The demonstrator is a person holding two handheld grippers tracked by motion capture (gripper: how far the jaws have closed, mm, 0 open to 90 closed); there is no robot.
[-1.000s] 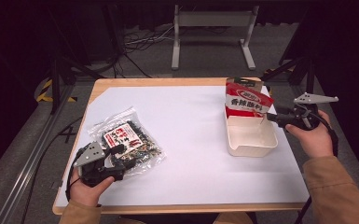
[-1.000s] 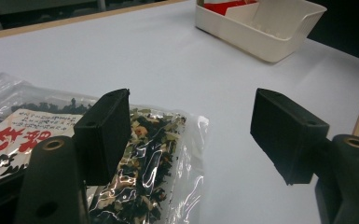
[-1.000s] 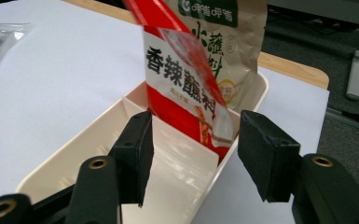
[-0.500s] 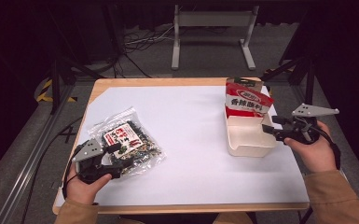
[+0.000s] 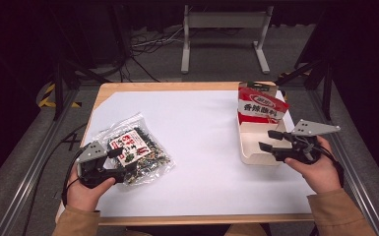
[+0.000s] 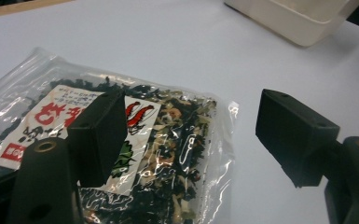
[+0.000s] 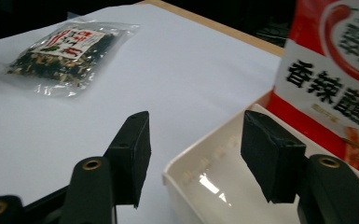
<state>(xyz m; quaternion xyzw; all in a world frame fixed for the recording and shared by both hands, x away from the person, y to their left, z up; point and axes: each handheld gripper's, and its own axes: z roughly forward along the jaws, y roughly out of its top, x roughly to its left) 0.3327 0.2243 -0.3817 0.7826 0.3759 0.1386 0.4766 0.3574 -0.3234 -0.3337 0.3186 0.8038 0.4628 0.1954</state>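
A clear bag of dark dried greens with a red-and-white label [image 5: 135, 150] lies flat at the table's near left. My left gripper [image 5: 122, 163] is open at the bag's near corner; in the left gripper view [image 6: 191, 130] one jaw hangs over the bag [image 6: 177, 154] and the other over bare table. A red snack bag [image 5: 261, 105] stands in the far end of a white tray [image 5: 250, 155] at the right. My right gripper [image 5: 266, 139] is open over the tray's near end, and its jaws [image 7: 193, 149] straddle the tray's wall [image 7: 200, 149] with nothing held.
The table has a white top [image 5: 197, 128] with a wooden edge. The tray's corner [image 6: 298, 21] shows far off in the left gripper view. The red snack bag [image 7: 340, 70] and the clear bag [image 7: 70, 51] show in the right gripper view. Dark floor, cables and a metal stand lie beyond.
My right gripper has drawn back toward the person and slightly left, from beside the red snack bag to the tray's near end. The left gripper has barely shifted at the clear bag.
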